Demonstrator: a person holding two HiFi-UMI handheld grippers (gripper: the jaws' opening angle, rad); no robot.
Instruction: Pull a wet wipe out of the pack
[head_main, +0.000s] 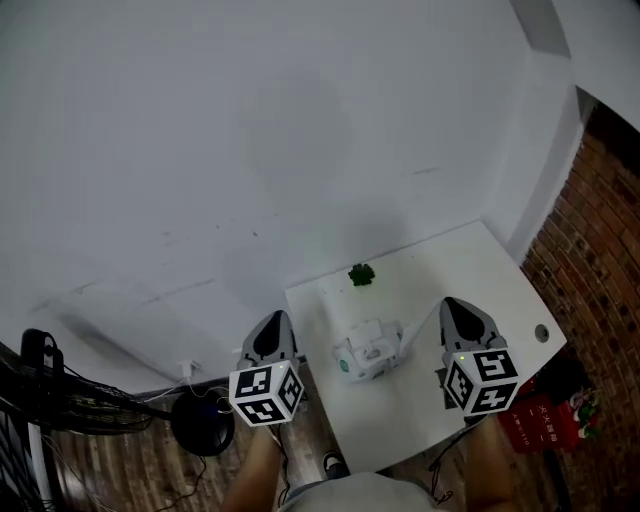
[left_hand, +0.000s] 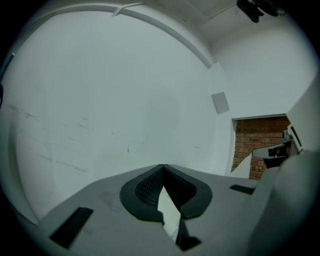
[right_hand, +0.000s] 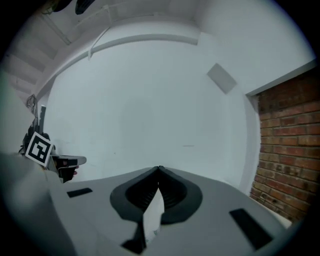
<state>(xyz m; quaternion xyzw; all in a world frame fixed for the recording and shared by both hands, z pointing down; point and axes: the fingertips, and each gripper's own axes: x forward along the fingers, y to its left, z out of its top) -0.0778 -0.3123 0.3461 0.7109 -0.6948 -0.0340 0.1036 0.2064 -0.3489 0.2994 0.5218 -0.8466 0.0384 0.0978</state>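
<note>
The wet wipe pack, white with teal edges, lies on the small white table between my two grippers. My left gripper hovers at the table's left edge, left of the pack, with its tips together and nothing between them. My right gripper is over the table to the right of the pack, also shut and empty. In both gripper views the jaws point up at the bare white wall; the left gripper and the right gripper meet at their tips. The pack is hidden in those views.
A small green object sits near the table's far edge. A brick wall stands to the right, with a red item on the floor below it. A black round base and cables lie on the wooden floor at left.
</note>
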